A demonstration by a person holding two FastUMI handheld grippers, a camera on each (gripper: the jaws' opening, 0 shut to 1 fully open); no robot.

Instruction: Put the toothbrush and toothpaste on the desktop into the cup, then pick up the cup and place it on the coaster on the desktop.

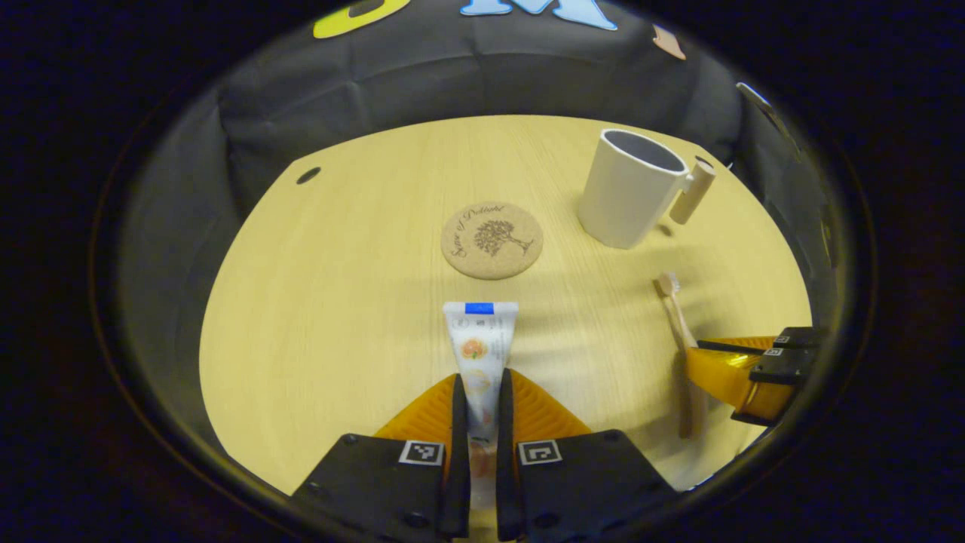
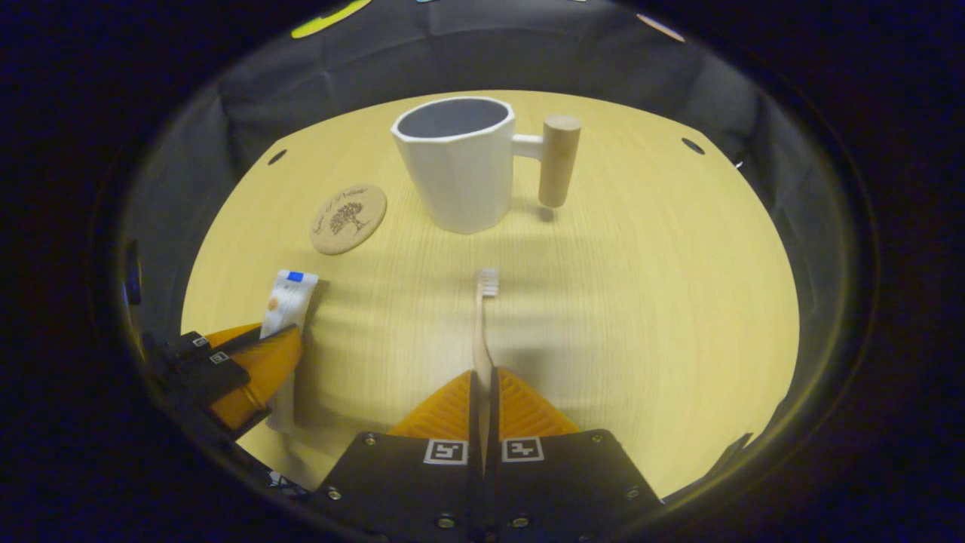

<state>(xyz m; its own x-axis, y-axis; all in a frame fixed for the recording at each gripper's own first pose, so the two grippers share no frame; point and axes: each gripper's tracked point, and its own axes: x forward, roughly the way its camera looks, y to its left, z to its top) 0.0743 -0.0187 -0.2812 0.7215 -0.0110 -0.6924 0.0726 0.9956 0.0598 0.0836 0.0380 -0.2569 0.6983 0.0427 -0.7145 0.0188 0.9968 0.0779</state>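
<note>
Counts, placed relative to cup:
- cup (image 1: 632, 190): 1, white, one wooden handle (image 2: 559, 160)
- coaster (image 1: 491, 240): 1, cork, left of cup
- toothbrush (image 2: 481, 317): 1, nearer camera than cup
- toothpaste tube (image 1: 478, 354): 1, nearer than cup, left of toothbrush
- grippers: 2, left gripper (image 1: 479, 392) and right gripper (image 2: 482, 388), both nearer than cup
- desktop (image 1: 339, 317): 1, holes in top: 2, left (image 2: 277, 157) and right (image 2: 691, 145) of cup

Each gripper (image 1: 482, 392) (image 2: 482, 392) has a black body with small round screws and two square black-and-white markers on top. The fingers (image 1: 426, 415) have ribbed outer sides.
</note>
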